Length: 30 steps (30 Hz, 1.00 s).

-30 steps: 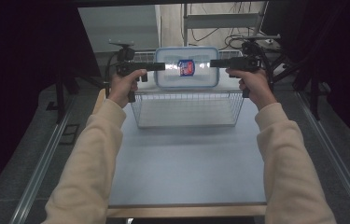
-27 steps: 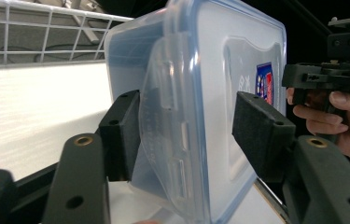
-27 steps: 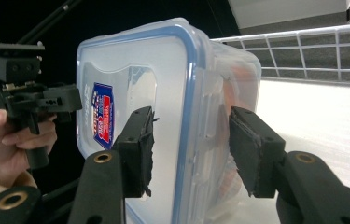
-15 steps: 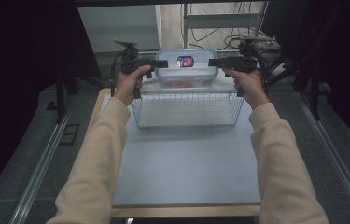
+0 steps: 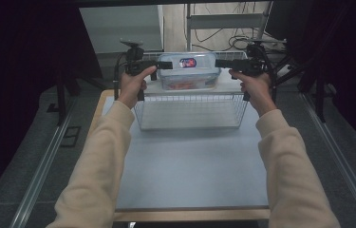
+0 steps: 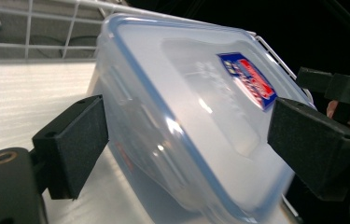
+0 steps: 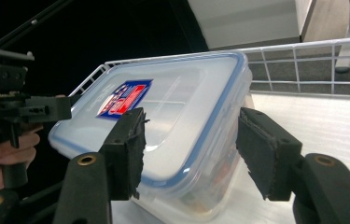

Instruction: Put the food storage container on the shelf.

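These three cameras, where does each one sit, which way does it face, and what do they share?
High view: above the person's side, facing forward and down on the table and wire basket; both sleeves, hands.
Left gripper view: on the left gripper, facing the plastic container; own jaws.
Right gripper view: on the right gripper, facing it from the opposite end; own jaws.
All share the container.

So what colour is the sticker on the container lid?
Blue and red sticker, clearest in the right gripper view.

Both arms stretched fwd; left gripper [image 5: 165, 65] & right gripper [image 5: 221, 63] level, pointing inward, jaws spread.
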### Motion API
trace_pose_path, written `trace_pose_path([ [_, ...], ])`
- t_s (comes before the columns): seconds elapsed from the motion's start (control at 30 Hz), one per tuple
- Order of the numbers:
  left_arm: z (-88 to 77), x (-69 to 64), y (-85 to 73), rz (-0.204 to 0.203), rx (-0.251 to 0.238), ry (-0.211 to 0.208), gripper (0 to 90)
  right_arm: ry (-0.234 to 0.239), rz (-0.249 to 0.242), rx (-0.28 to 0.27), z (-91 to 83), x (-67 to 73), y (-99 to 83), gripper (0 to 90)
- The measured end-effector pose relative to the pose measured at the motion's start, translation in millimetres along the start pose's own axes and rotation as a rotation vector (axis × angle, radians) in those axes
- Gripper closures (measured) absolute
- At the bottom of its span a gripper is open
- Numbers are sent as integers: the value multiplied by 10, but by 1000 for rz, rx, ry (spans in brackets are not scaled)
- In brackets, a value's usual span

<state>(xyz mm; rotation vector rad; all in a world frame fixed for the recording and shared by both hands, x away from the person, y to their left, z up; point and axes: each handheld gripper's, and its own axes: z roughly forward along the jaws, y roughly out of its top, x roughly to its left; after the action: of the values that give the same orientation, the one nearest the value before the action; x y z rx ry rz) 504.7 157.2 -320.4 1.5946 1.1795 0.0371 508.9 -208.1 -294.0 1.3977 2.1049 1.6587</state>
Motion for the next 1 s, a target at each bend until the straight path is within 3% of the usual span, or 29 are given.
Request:
trace_pose_path([
  [0.17,-190,-144,-107,63,-28,12,125,20,-52,4,-145,51,-71,355],
  [0.27,-317,-239,-221,92,-39,-24,126,39,-84,7,-243,94,-170,335],
  [0.33,-405,-303,-327,105,-49,-47,127,49,-105,7,-313,123,-250,320],
  [0.5,-583,-430,-676,185,-46,-39,131,76,-128,7,-488,140,-494,300],
  [0.67,-672,-467,-1084,197,-48,-53,136,96,-165,25,-648,130,-888,273],
  [0.9,-688,-386,-1650,191,7,-70,143,105,-180,55,-784,42,-1424,247],
  [1.0,-668,-361,-1865,207,34,-64,147,114,-182,70,-806,6,-1658,240],
])
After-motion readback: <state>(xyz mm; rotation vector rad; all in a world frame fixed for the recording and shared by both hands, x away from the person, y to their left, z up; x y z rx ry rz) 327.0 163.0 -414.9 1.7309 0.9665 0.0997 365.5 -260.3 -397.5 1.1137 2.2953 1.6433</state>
